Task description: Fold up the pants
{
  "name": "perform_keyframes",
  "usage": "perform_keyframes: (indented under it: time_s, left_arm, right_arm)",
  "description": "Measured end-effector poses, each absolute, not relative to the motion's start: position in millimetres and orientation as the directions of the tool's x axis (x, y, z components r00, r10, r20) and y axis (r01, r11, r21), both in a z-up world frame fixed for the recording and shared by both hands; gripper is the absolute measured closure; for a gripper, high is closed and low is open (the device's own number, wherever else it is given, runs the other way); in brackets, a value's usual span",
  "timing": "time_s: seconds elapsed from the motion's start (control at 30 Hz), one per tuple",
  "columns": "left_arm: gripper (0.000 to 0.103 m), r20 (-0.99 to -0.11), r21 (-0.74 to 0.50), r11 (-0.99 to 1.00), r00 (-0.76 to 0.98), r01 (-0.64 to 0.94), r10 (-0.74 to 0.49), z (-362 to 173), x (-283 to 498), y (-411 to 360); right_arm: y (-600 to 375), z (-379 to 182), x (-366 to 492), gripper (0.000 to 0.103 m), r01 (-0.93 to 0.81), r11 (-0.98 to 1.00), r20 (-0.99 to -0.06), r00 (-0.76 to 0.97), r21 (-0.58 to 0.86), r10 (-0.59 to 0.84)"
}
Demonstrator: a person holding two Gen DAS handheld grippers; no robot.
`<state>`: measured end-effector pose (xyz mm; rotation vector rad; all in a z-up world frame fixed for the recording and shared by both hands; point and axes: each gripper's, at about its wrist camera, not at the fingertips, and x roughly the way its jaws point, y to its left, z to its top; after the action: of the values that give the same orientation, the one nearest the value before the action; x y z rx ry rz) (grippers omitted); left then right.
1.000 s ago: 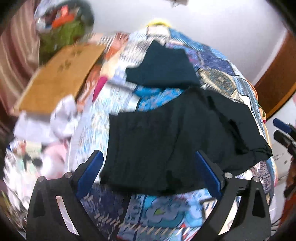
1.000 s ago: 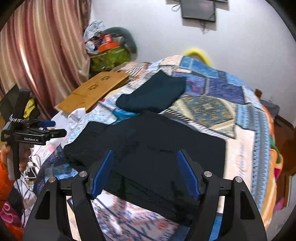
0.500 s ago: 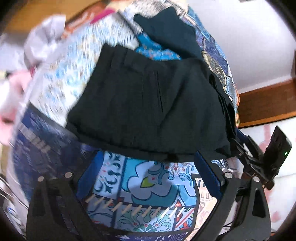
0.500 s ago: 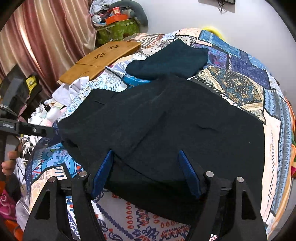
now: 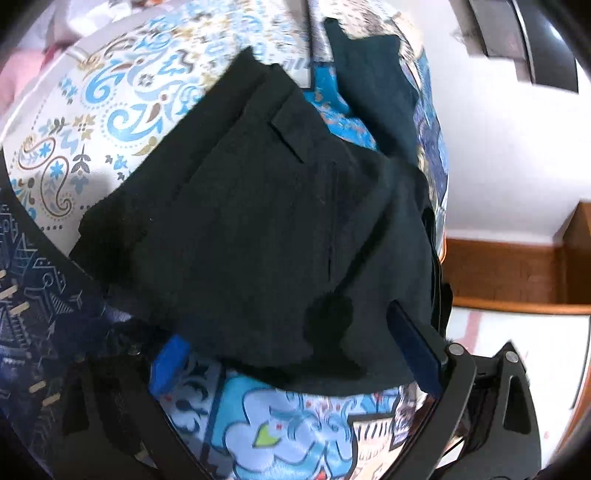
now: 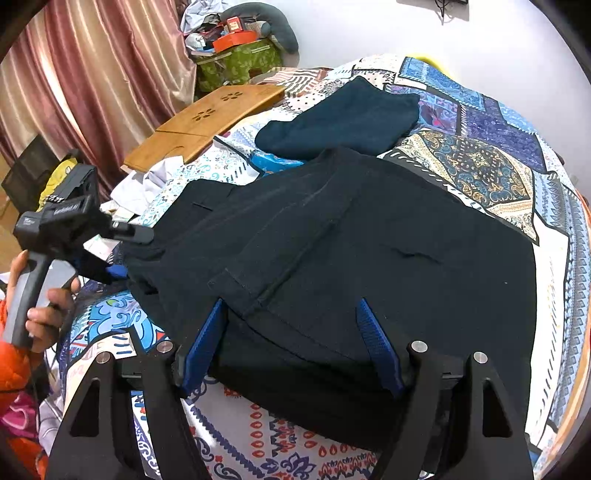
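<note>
1. Now the black pants (image 6: pixel 354 266) lie folded in a thick stack on the patterned bedspread (image 6: pixel 480 173), near its front edge.
2. My right gripper (image 6: pixel 291 343) stands with fingers spread over the stack's near edge, nothing pinched.
3. My left gripper (image 5: pixel 291 358) is released too, its blue pads (image 5: pixel 168 363) apart at the pants' other edge.
4. Behind, a dark blue folded garment (image 6: pixel 343 118) rests apart.

The room is looking bright with soft, even light. The white wall (image 6: pixel 369 33) is shining pale. The left wrist picture is looking smeary and blurred, most at its top. The right wrist picture is looking sharp. Both are bending round, with dark corners. The black pants (image 6: pixel 351 258) are hiding their folds.
</note>
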<state>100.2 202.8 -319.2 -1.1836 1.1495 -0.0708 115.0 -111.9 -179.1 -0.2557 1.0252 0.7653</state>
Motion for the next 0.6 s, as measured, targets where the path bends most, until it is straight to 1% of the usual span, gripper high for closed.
perform_keyframes:
  time_s: [0.1,0.13,0.17,0.2,0.23,0.3,0.33,0.37,0.4,0.47,0.53,0.6]
  left_arm:
    - [0.004,-0.667,-0.738,0.419,0.478,-0.529,-0.571,-328,106,208]
    - [0.006,-0.680,-0.727,0.431,0.474,-0.535,-0.559,-328,109,208]
    - [0.011,-0.700,-0.710,0.454,0.470,-0.538,-0.537,-326,112,207]
    - [0.024,-0.740,-0.671,0.497,0.461,-0.550,-0.489,-323,115,205]
    - [0.039,-0.771,-0.636,0.531,0.448,-0.560,-0.452,-322,115,201]
    - [0.049,-0.793,-0.608,0.571,0.438,-0.551,-0.423,-320,119,195]
    - [0.057,-0.797,-0.603,0.585,0.444,-0.543,-0.410,-320,119,195]
    - [0.064,-0.803,-0.592,0.607,0.453,-0.530,-0.387,-315,119,194]
    - [0.074,-0.828,-0.545,0.652,0.457,-0.527,-0.324,-306,119,191]
    - [0.077,-0.847,-0.487,0.719,0.471,-0.496,-0.249,-292,120,183]
    - [0.082,-0.864,-0.401,0.795,0.476,-0.455,-0.163,-275,125,172]
    - [0.084,-0.862,-0.297,0.868,0.502,-0.397,-0.065,-250,130,158]
  right_arm:
    - [-112,-179,115,0.031,-0.683,0.714,-0.843,0.286,0.153,0.455]
    - [-112,-179,115,0.031,-0.683,0.714,-0.843,0.286,0.154,0.456]
    - [-112,-180,115,0.031,-0.683,0.713,-0.842,0.286,0.156,0.457]
    - [-113,-179,115,0.031,-0.683,0.713,-0.841,0.285,0.158,0.460]
    - [-113,-180,115,0.031,-0.683,0.713,-0.840,0.285,0.160,0.461]
    - [-113,-179,115,0.031,-0.682,0.714,-0.838,0.287,0.162,0.464]
    - [-113,-180,115,0.031,-0.681,0.714,-0.837,0.287,0.164,0.466]
    - [-113,-179,115,0.031,-0.679,0.715,-0.836,0.287,0.167,0.468]
    - [-114,-179,115,0.031,-0.676,0.716,-0.834,0.287,0.173,0.472]
    - [-116,-178,116,0.032,-0.666,0.723,-0.829,0.290,0.183,0.478]
    - [-120,-176,116,0.033,-0.649,0.734,-0.821,0.297,0.200,0.487]
    - [-128,-172,117,0.033,-0.628,0.746,-0.810,0.308,0.220,0.498]
